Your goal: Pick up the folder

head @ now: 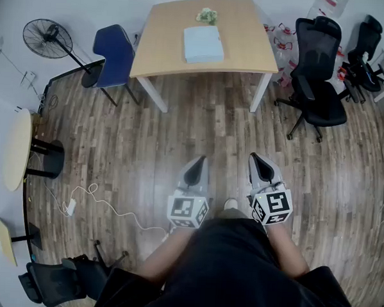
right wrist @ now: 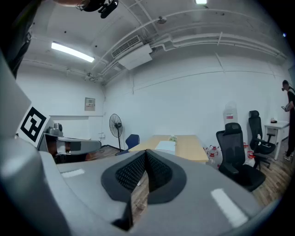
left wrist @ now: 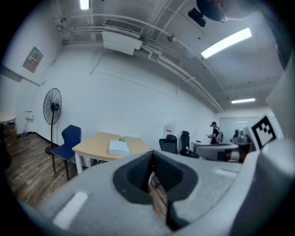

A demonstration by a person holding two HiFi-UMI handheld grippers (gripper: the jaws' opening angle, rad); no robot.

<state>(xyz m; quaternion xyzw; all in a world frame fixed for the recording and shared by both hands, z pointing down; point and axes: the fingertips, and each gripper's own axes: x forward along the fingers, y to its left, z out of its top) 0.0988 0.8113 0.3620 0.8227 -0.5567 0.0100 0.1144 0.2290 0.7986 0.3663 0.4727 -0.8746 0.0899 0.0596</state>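
Observation:
A pale blue folder [head: 203, 44] lies flat on a light wooden table [head: 166, 42] far ahead of me; it shows too in the left gripper view as the folder [left wrist: 119, 148] and in the right gripper view as the folder [right wrist: 166, 146]. My left gripper [head: 200, 160] and right gripper [head: 253, 158] are held side by side close to my body over the wooden floor, well short of the table. Both are shut with nothing between the jaws, as the left gripper [left wrist: 152, 154] and right gripper [right wrist: 145, 154] show in their own views.
A blue chair [head: 114, 52] stands at the table's left and a black office chair [head: 318, 73] at its right. A standing fan [head: 47, 39] is at far left, a small green thing [head: 207, 15] sits behind the folder, and a white cable [head: 99, 202] trails over the floor. A person [left wrist: 214, 132] stands far off.

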